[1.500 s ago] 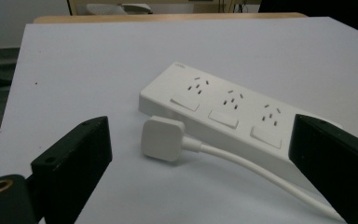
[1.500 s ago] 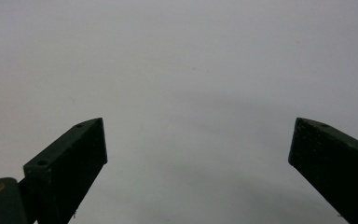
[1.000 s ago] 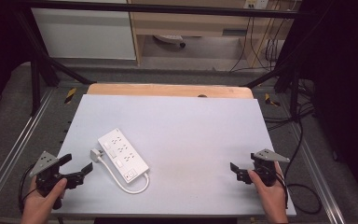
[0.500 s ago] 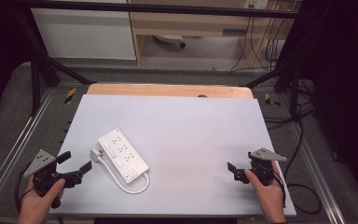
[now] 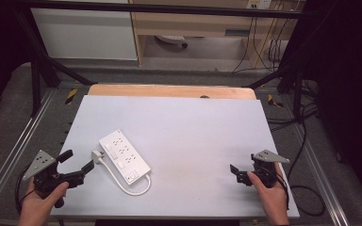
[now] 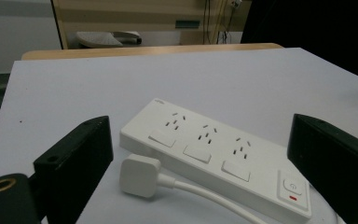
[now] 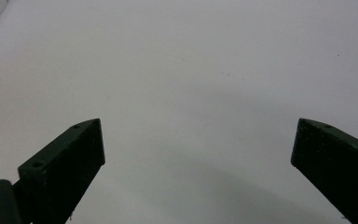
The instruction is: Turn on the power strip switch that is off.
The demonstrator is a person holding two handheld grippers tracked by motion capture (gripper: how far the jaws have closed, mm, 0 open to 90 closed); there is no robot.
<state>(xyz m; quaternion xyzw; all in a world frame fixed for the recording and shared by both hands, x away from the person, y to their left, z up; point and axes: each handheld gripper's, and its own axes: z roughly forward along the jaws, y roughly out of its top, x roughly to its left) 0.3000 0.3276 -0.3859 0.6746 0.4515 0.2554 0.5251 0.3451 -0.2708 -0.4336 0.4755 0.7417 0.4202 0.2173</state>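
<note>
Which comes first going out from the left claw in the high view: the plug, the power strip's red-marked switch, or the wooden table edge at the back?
1. Plug: lying just beyond the left claw, on the near-left of the table.
2. Switch: at the power strip's near end, to the right of the plug.
3. Wooden table edge: along the far side, well behind the strip.

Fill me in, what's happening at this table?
A person holds tongs in each hand over a white table. Both are open and hold nothing. The left tongs point at a white power strip lying flat, with its plug and cord beside it, close to the jaws but untouched. The right tongs hover over bare tabletop near the front right edge, well away from the strip.
</note>
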